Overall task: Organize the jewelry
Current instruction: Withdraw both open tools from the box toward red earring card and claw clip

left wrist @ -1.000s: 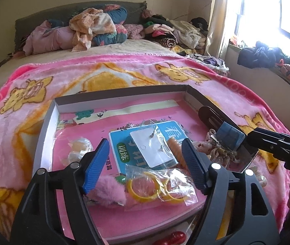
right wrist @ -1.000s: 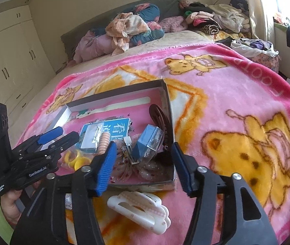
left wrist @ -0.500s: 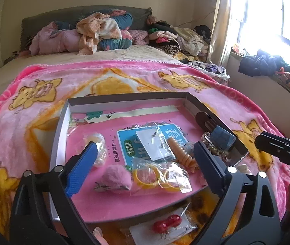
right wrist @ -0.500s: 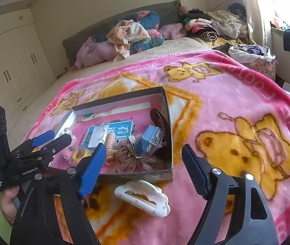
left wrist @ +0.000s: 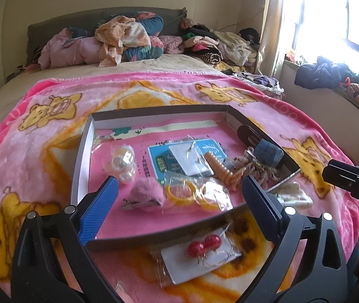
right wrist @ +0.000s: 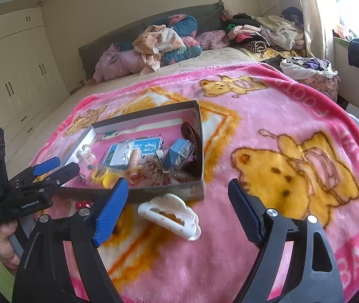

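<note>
My left gripper has its jaws spread wide, just opened further, nothing between them; they frame the near edge of the shallow box at frame centre. My right gripper also has jaws spread, empty, above the white hair clip lying on the pink blanket just outside the box's near wall. Open blanket stretches to the right. A carded pair of red earrings lies low in the left view, outside the box, which is crowded with jewelry.
</note>
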`<action>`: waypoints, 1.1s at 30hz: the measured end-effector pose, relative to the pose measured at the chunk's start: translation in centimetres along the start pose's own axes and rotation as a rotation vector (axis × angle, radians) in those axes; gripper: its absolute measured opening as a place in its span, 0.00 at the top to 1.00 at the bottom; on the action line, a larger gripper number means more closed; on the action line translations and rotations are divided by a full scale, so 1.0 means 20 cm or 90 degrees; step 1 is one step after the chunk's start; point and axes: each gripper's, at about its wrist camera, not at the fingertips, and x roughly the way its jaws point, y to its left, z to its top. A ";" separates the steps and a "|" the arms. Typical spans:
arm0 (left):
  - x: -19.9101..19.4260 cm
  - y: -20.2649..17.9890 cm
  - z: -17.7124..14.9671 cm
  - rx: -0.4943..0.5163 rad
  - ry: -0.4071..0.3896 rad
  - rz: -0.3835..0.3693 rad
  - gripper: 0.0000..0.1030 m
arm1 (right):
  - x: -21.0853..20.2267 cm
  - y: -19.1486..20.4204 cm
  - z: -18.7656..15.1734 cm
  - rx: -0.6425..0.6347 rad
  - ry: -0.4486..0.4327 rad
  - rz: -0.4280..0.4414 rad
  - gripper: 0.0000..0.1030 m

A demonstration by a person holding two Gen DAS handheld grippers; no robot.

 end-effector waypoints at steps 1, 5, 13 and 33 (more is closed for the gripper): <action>-0.01 0.00 -0.01 0.001 0.002 0.000 0.13 | 0.00 0.00 -0.01 0.001 0.001 0.001 0.24; -0.03 -0.01 -0.04 0.005 0.005 0.001 0.13 | -0.01 0.00 -0.04 0.000 0.006 0.002 0.24; -0.07 -0.01 -0.10 0.008 0.017 0.000 0.13 | -0.03 0.02 -0.11 -0.009 0.019 0.004 0.24; -0.05 -0.05 -0.26 0.022 0.073 -0.011 0.13 | -0.04 0.00 -0.22 -0.026 0.040 -0.011 0.24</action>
